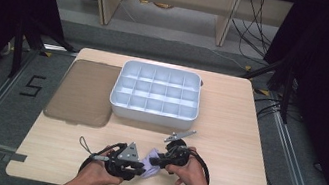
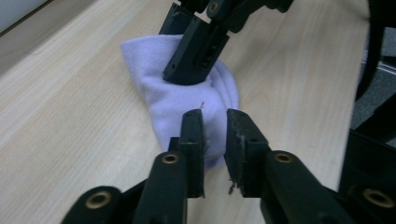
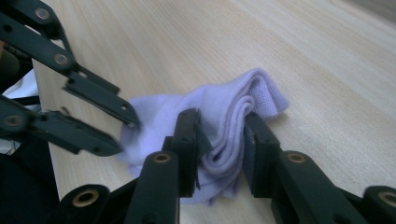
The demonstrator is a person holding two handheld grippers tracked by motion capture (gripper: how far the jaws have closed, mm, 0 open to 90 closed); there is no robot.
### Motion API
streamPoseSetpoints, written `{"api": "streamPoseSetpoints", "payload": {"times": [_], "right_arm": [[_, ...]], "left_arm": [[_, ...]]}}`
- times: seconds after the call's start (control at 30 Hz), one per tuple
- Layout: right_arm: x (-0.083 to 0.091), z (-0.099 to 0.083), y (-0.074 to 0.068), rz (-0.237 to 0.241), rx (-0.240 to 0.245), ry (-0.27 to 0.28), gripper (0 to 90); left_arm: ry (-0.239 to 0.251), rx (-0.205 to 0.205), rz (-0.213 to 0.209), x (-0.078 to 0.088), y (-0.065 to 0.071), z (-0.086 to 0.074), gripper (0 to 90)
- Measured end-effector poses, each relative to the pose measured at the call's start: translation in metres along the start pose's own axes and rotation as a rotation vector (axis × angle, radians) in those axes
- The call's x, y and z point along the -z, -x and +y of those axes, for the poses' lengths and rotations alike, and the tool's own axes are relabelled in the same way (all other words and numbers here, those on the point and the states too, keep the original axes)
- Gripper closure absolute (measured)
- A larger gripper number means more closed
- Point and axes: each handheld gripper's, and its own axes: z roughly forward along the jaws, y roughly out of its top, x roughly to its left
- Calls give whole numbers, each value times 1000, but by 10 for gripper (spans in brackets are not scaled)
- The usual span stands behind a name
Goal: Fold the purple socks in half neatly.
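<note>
Two grippers at the desk's near edge, working one lilac sock (image 3: 233,121), folded and lying on the desk between them. Right gripper (image 3: 223,144): jaws narrow, closed on the sock's folded layers. Left gripper (image 2: 215,135): jaws slightly apart at the sock's other end, cloth behind them, not visibly pinched. Step judged: folding or bunching the sock; next move calls for a firm left grip. White divided tray (image 1: 157,94) at mid-desk: compartments empty. Brown lid (image 1: 82,91) beside it at the left edge. Metal clip (image 1: 180,136) just before the tray.
</note>
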Motion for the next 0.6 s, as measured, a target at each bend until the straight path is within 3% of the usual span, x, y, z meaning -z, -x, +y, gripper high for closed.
{"api": "streamPoseSetpoints", "payload": {"times": [0.03,0.27,0.6], "right_arm": [[0,0,0,-5,5,1,714],[1,0,-2,-14,16,6,718],[4,2,-6,-42,46,9,727]], "left_arm": [[8,0,5,4,0,-1,717],[42,108,3,25,-10,-18,624],[17,160,34,48,-23,-36,521]]}}
